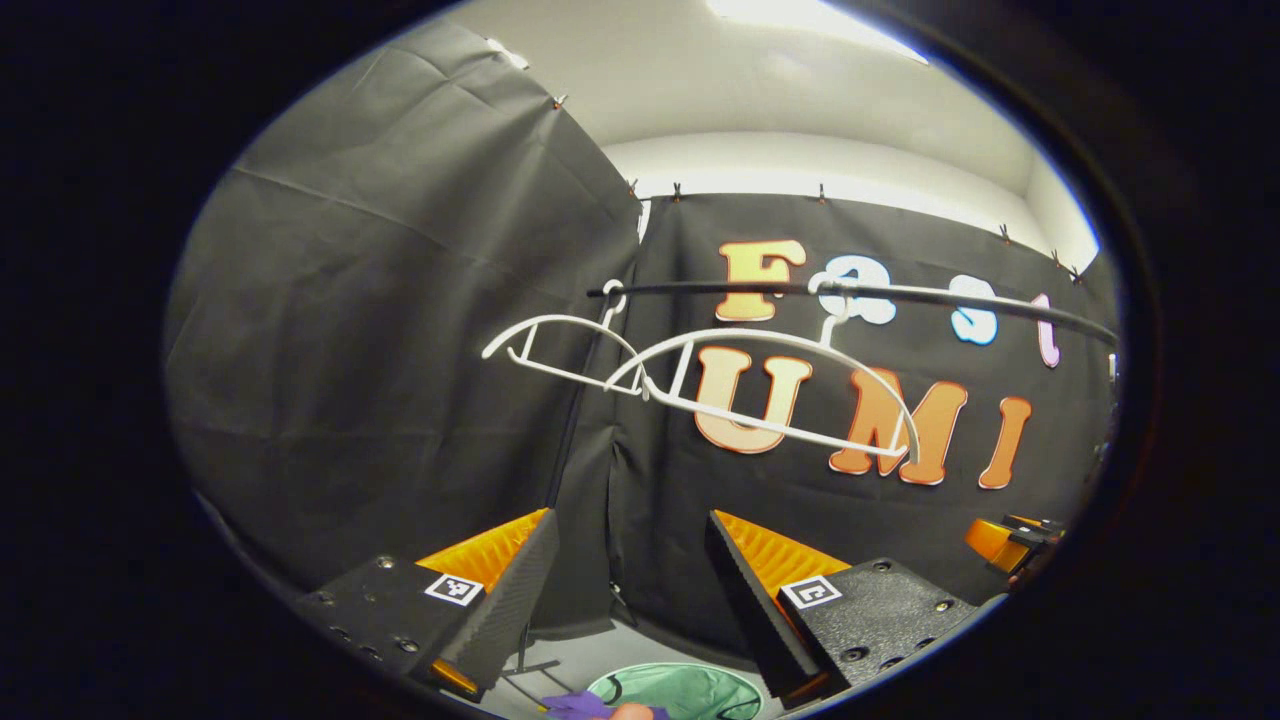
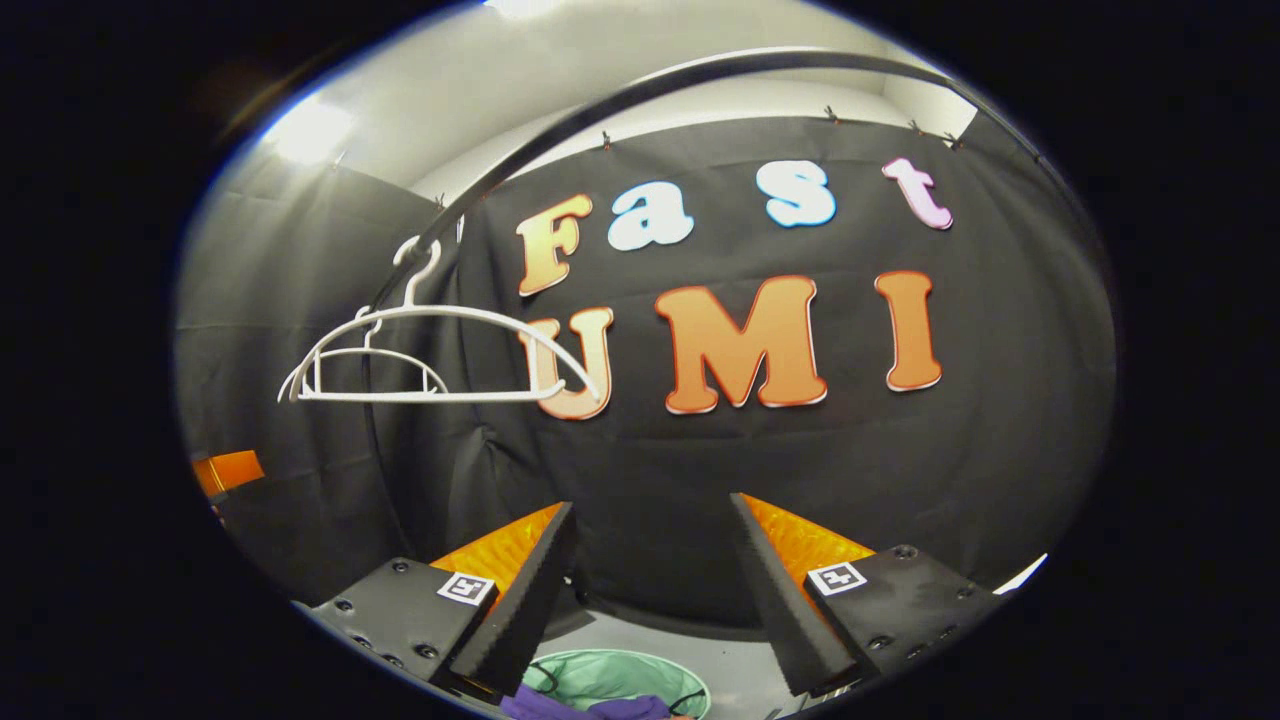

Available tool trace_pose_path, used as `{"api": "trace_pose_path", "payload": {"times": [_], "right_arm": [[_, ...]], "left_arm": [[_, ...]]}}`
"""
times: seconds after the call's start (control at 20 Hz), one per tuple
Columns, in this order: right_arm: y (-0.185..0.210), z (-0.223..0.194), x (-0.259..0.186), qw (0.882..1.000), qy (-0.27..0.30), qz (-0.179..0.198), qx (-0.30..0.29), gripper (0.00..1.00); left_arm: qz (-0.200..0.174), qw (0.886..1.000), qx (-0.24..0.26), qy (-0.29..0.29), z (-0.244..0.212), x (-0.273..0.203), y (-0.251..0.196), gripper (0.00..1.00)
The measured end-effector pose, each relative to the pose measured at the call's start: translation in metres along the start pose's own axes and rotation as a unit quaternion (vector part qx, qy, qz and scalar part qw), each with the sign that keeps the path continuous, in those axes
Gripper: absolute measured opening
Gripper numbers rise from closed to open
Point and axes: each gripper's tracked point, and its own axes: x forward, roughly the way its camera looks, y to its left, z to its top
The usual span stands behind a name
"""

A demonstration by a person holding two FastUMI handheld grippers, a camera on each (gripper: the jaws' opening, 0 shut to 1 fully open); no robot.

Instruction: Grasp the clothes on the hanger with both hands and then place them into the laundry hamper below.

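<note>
In the left gripper view, two bare hangers (image 1: 700, 385) and the rail (image 1: 900, 295) block twelve o'clock; below them toward the hamper (image 1: 690, 690) at six lies open.

A: We find the booth dim; the black cloth wall (image 1: 400, 330) absorbs most light. The source is a ceiling light (image 1: 800, 15), blown out to white glare in both views.

B: We agree. Fisheye distortion bends the rail (image 2: 620, 100) into an arc near the rim. The centre reads sharp; we note softness and a faint blue fringe at the edges.
</note>
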Motion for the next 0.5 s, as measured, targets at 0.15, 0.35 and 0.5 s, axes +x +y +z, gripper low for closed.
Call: {"api": "trace_pose_path", "payload": {"times": [0.15,0.35,0.5], "right_arm": [[-0.004,0.021,-0.001,1.000,-0.022,-0.007,-0.015,1.00],[-0.011,0.023,-0.001,0.999,-0.027,-0.017,-0.009,0.98],[-0.015,0.020,0.001,0.999,-0.024,-0.021,0.001,1.00]], "left_arm": [[0.001,1.000,0.001,-0.016,0.013,0.000,0.002,0.94],[0.005,0.999,0.018,-0.033,0.028,-0.003,0.001,0.93],[0.002,0.999,0.021,-0.040,0.033,-0.002,-0.002,0.88]]}}
